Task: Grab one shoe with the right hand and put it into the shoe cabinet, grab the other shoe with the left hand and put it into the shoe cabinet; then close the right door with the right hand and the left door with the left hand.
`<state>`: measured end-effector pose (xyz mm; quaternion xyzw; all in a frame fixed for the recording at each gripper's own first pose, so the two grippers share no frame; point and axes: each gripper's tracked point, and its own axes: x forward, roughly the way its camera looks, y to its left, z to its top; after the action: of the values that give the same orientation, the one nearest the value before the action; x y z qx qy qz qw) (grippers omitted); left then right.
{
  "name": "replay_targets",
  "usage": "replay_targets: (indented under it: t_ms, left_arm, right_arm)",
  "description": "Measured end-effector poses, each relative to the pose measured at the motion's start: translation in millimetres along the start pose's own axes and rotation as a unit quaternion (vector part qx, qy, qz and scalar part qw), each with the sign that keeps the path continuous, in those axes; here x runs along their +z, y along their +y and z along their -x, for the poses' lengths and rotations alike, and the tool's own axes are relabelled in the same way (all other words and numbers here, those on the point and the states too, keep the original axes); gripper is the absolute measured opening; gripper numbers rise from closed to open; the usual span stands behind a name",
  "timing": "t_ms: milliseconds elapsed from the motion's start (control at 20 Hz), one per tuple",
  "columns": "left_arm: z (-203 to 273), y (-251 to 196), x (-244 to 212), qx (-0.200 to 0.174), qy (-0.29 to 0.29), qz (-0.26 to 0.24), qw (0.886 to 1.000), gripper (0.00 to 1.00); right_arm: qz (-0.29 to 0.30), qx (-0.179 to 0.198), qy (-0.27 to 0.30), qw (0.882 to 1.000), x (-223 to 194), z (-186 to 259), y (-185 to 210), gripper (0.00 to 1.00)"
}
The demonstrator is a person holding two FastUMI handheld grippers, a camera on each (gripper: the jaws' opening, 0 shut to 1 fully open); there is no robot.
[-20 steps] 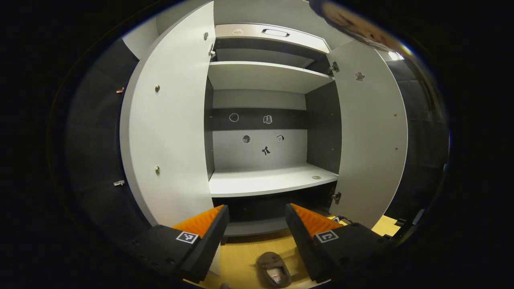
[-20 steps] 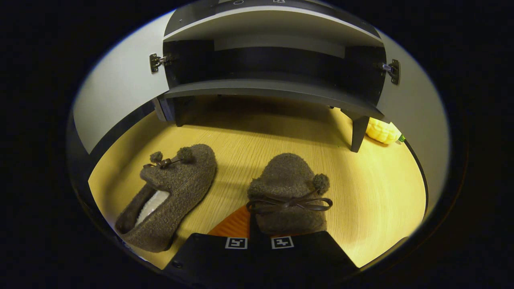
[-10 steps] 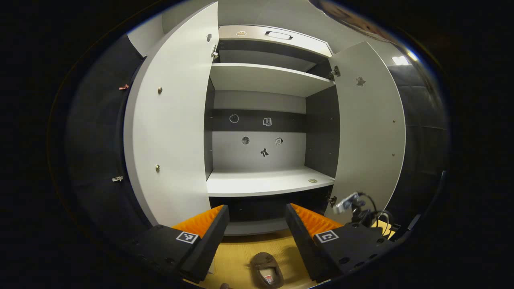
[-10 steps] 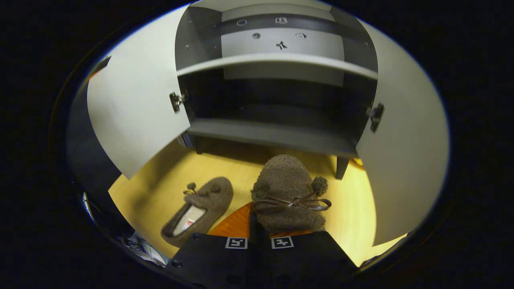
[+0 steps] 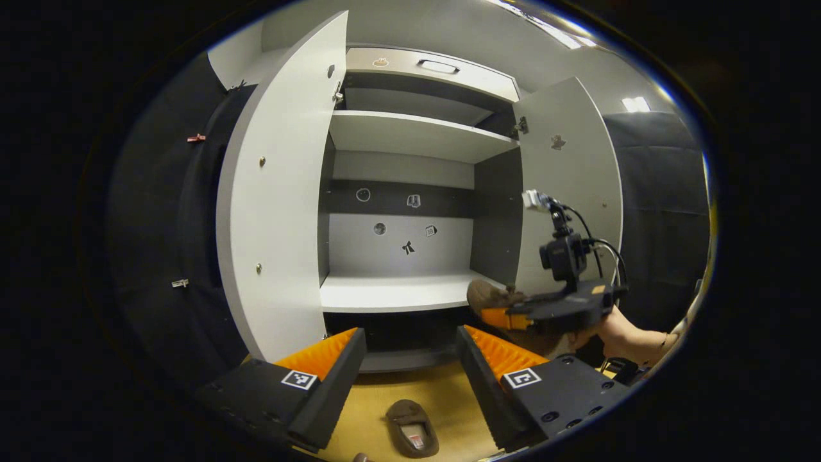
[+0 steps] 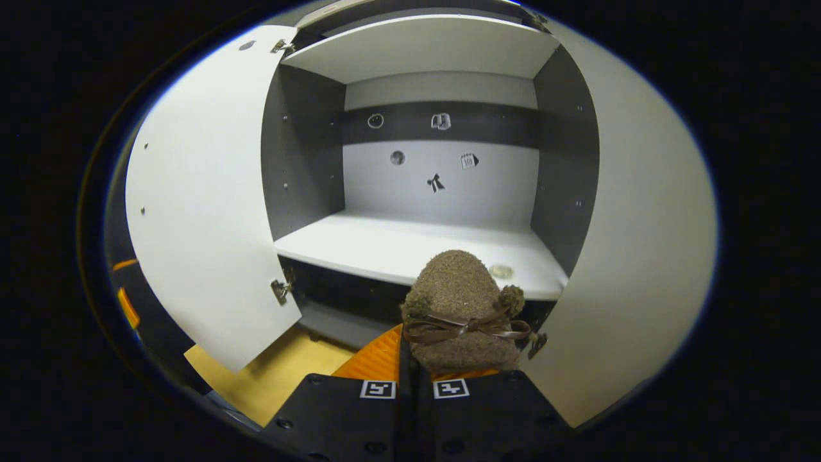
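My right gripper (image 6: pixel 420 359) hides the heel of the shoe (image 6: pixel 459 301) it holds; I can't see the fingertips under the fuzz. In the left gripper view my fingers (image 5: pixel 333 359) cover the cabinet's (image 5: pixel 276 212) lowest shelf, and the floor slipper (image 5: pixel 412 436) is cut off at the edge.

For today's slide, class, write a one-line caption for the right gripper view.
Right gripper carries a fuzzy brown slipper toward the open shoe cabinet's white shelf.

- One fuzzy brown shoe (image 6: pixel 460 301) with a bow, toe forward, is held before the shoe cabinet's (image 6: pixel 410 247) middle shelf.
- The other shoe (image 5: pixel 411 436) lies on the floor.
- Both doors stand open.
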<state>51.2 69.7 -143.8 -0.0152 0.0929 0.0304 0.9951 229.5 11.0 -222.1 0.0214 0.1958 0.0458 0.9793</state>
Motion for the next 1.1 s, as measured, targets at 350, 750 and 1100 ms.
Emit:
replay_targets:
  t_ms: [350, 750, 1100]
  left_arm:
    - [5, -12, 8, -0.004, -0.01, -0.005, 1.0, 0.9]
    - [3, -13, -3, 0.003, 0.01, 0.0, 1.0, 0.9]
    - [-3, 13, -15, 0.034, 0.026, 0.033, 0.999, 0.91]
  right_arm:
    - [0.015, -0.008, -0.032, 0.999, 79, -54, -4, 0.06]
    - [0.027, -0.043, -0.041, 0.998, 135, -144, -27, 0.06]
    - [0.018, -0.055, 0.027, 0.998, 132, -214, -53, 0.06]
